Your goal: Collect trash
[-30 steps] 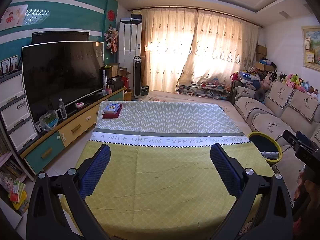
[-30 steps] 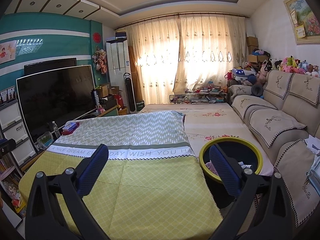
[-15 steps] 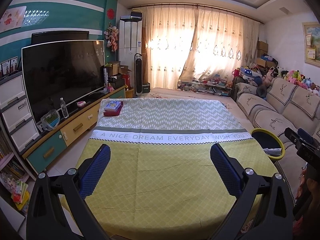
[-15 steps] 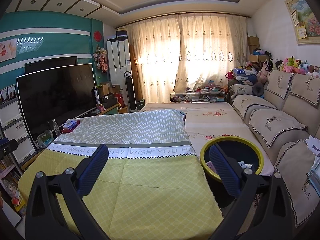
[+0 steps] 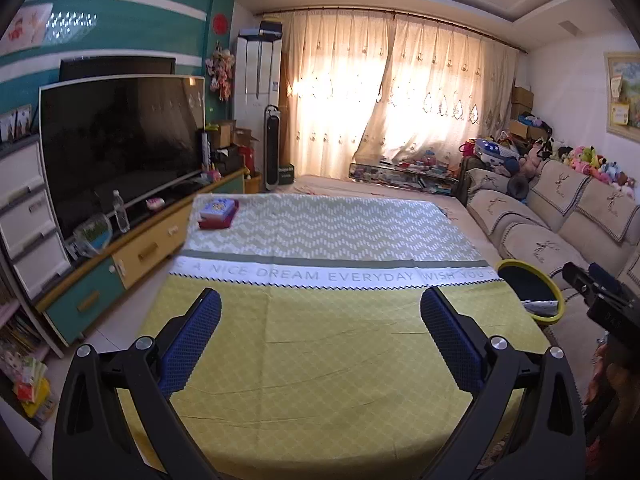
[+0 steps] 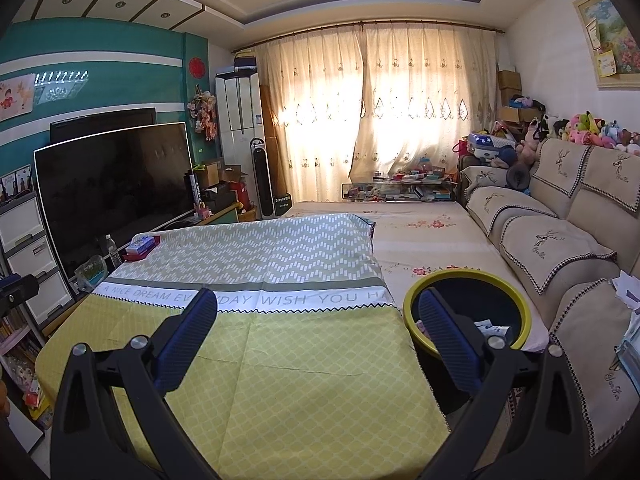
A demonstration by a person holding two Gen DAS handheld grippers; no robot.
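While both of my grippers hover above the table, each has its blue-padded fingers spread wide with nothing between them: my left gripper (image 5: 320, 312) hangs over the yellow half of the tablecloth (image 5: 320, 360), and my right gripper (image 6: 318, 312) sits over the cloth's right edge. Just beside that edge stands the yellow-rimmed trash bin (image 6: 524, 312), black inside, with some pale wrappers (image 6: 494, 328) lying in it. At the far left corner of the table rests a small stack of boxes (image 5: 218, 213). Beyond that corner stand the television (image 5: 120, 144) and a water bottle (image 5: 120, 212).
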